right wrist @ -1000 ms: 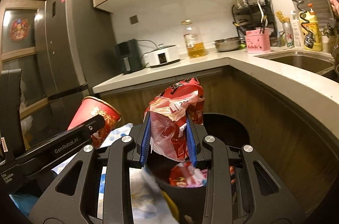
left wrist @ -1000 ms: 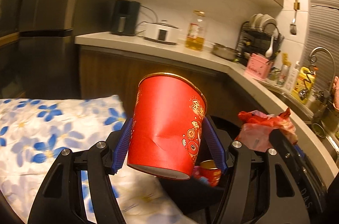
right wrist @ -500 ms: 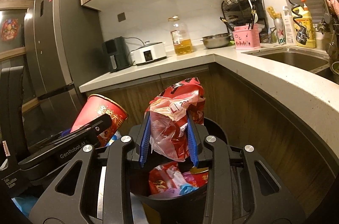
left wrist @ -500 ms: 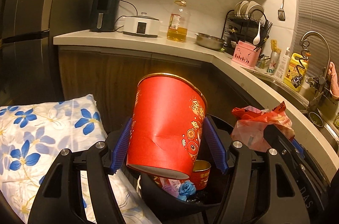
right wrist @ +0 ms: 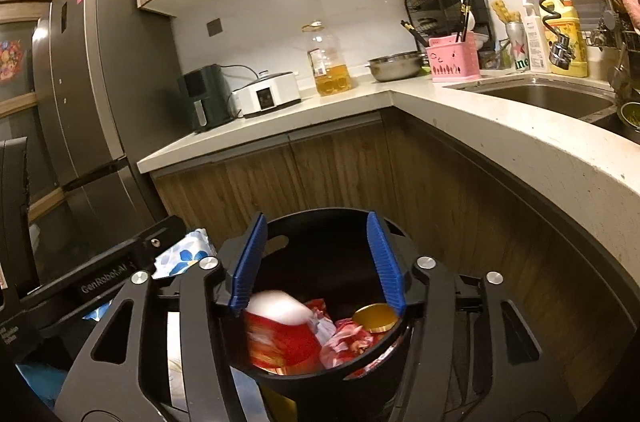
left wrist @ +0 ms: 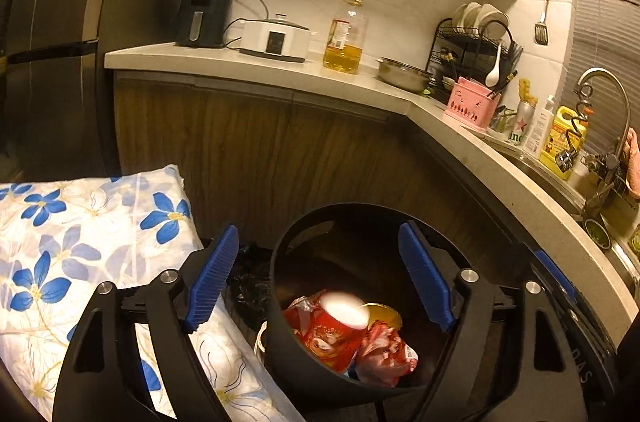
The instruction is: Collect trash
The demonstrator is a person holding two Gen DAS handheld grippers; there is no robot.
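Trash first: I see the red paper cup (left wrist: 334,334) lying tilted inside the black bin (left wrist: 280,302), its white base blurred and turned up toward me, well below the fingers and touching neither pad. The red-and-white snack wrapper (left wrist: 386,352) lies crumpled just beside it on the right, also in the bin, next to a gold-lidded red can (left wrist: 382,314). My left gripper (left wrist: 320,278) hangs over the bin's mouth with its jaws spread wide; they have just been opening, and nothing sits between the blue pads now. From the right wrist view, my right gripper (right wrist: 318,262) stands likewise above the bin (right wrist: 320,218), jaws apart and just opened, the gap between them empty. Below it I see the cup (right wrist: 280,334) at the left of the bin, the wrapper (right wrist: 348,342) in the middle, the can (right wrist: 376,318) at the right. A blue-flowered cloth (left wrist: 92,230) lies to the bin's left. Behind runs the kitchen counter (left wrist: 280,70).
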